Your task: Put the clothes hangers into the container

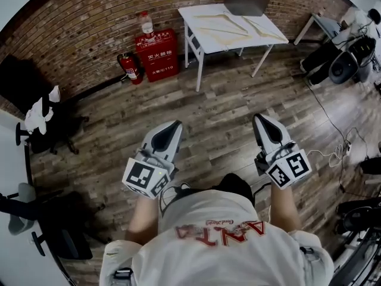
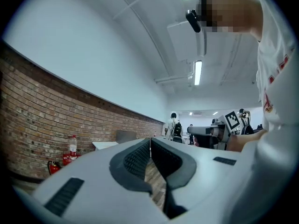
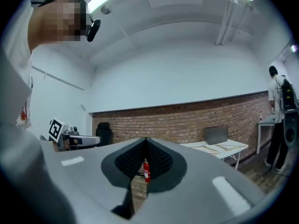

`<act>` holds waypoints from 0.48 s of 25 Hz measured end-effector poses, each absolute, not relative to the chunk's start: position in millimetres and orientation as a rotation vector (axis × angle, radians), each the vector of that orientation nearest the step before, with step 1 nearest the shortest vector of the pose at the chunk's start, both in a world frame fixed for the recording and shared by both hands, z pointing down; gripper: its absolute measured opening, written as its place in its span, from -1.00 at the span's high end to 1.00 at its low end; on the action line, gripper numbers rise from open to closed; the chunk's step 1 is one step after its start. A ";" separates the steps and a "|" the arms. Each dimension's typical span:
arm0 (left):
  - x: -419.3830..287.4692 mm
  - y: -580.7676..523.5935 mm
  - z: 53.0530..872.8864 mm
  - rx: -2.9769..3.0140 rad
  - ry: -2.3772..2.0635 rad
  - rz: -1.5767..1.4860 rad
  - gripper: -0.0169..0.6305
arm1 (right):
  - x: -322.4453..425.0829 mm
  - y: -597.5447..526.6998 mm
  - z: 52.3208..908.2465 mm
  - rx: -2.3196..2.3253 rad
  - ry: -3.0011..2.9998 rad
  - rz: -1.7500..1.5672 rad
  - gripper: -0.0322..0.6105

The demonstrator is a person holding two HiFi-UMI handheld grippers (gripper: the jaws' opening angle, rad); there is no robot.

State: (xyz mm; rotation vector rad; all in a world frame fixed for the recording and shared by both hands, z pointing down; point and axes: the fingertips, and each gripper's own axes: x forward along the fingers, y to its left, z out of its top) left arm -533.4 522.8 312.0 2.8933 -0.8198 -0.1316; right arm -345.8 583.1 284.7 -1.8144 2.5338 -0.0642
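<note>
Table point(image 1: 205, 42) with hangers point(image 1: 229, 25) beside red cabinet point(image 1: 158, 53), far beyond left tool point(image 1: 176, 125), right tool point(image 1: 258, 119), both clenched empty.

Standing on plank floor point(image 1: 226, 106), facing a white table point(image 1: 207, 40) by the brick wall point(image 1: 89, 22). Holding left gripper point(image 1: 177, 124) and right gripper point(image 1: 257, 119) apart, both pointed toward it. On the tabletop, pale hangers point(image 1: 223, 24) just beside a grey container point(image 1: 245, 0).

Pale wooden hangers point(image 1: 221, 27) lie flat on the white surface point(image 1: 205, 42) in the upper middle of the head view, right of centre. At least two show, spread side by side, one left and one right; the exact count is unclear. The grey container point(image 1: 245, 0) stands upright at the surface's far edge, just behind the hangers. In the right gripper view both appear small at right of centre, the container point(image 3: 216, 135) above the hangers point(image 3: 212, 147).
</note>
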 end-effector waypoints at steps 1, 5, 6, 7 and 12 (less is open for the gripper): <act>-536.0 518.8 316.6 2.879 -0.813 -0.130 0.90 | -350.9 580.4 287.6 -1.813 2.539 -0.070 0.89; -537.2 501.8 328.2 2.869 -0.786 -0.138 0.91 | -362.3 566.6 293.7 -1.828 2.565 -0.070 0.89; -535.7 497.1 329.1 2.873 -0.779 -0.139 0.91 | -362.3 561.8 294.0 -1.832 2.572 -0.061 0.89; -533.4 491.7 330.0 2.877 -0.774 -0.137 0.91 | -360.4 556.1 295.2 -1.839 2.578 -0.052 0.89; -519.2 458.3 338.6 2.872 -0.780 -0.102 0.92 | -333.7 518.9 322.6 -1.916 2.568 -0.120 0.89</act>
